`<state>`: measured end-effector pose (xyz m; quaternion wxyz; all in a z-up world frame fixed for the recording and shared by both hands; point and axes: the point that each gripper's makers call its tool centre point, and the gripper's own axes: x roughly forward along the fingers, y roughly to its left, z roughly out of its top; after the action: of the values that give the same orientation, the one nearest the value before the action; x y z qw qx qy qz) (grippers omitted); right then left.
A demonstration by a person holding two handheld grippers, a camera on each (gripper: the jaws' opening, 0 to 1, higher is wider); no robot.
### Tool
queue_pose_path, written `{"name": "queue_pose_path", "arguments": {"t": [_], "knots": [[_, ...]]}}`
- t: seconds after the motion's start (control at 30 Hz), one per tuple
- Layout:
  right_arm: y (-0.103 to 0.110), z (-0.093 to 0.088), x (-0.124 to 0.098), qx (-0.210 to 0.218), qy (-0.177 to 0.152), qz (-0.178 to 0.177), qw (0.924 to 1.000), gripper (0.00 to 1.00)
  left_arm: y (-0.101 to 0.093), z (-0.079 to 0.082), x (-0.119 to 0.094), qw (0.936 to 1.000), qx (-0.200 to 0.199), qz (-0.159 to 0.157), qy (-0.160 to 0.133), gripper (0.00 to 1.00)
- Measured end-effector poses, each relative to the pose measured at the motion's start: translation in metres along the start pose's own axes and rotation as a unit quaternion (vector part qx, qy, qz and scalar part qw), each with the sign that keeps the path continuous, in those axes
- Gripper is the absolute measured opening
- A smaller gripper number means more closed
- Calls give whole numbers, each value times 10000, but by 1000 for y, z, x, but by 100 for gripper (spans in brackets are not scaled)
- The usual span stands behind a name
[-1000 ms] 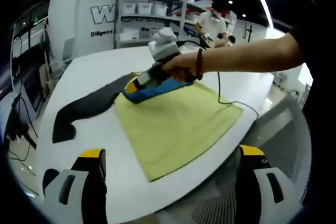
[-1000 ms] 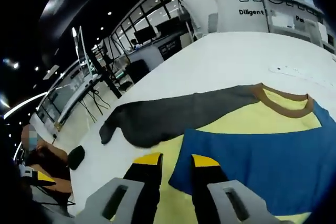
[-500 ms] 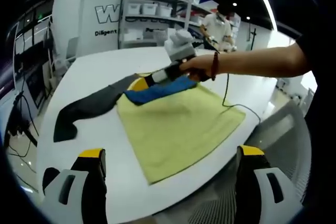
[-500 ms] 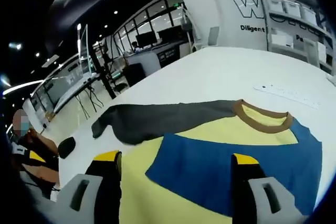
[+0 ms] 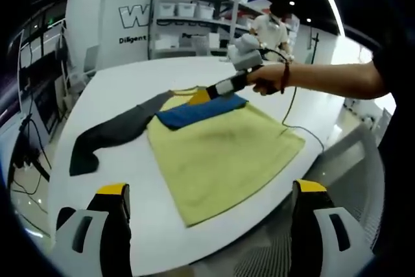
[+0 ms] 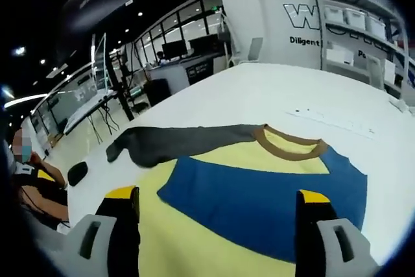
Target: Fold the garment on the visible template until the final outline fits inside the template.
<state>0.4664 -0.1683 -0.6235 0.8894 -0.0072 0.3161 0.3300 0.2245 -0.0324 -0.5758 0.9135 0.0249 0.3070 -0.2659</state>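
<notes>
A wide white counter carries the work, and most of its middle is taken by the yellow shirt, lying flat with its hem toward the near edge. One blue sleeve is already folded across the chest, just below the brown collar, while the grey sleeve trails out to the left over bare counter, well outside the body of the shirt. No separate template outline can be made out under the cloth. The right claw, held in a hand, hovers above the far end of the blue sleeve; its own view shows its jaws spread wide with nothing between them. The left claw waits at the near edge, jaws also wide apart and empty. The grey sleeve looks like the next fold: it would pay to pinch it near the cuff, lift only enough to clear the counter, carry it across onto the chest, and lay it down flat so no bulge pushes the outline wider.
</notes>
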Motion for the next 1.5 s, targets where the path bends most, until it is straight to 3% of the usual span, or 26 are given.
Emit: {"name": "queue_pose_path", "arguments": {"t": [0.27,0.6,0.77,0.9,1.27,1.5], "knots": [[-38,-10,-24,364,-13,-220,9991,99,-1,-2,-1,10000,27,2,18,99],[-84,-27,-54,482,66,-614,9969,95,-3,-3,-3,10000,82,-22,36,99],[-97,-34,-68,879,0,-732,9934,85,-3,-3,-2,9999,101,-17,33,99],[-106,-40,-73,813,76,-860,9929,76,-4,-2,-2,9999,158,-32,48,99],[-132,-59,-82,1284,293,-1071,9855,35,-2,-2,-4,9998,178,16,29,99],[-146,-69,-78,1302,505,-1069,9844,24,-2,-2,-4,9998,203,18,30,99]]}}
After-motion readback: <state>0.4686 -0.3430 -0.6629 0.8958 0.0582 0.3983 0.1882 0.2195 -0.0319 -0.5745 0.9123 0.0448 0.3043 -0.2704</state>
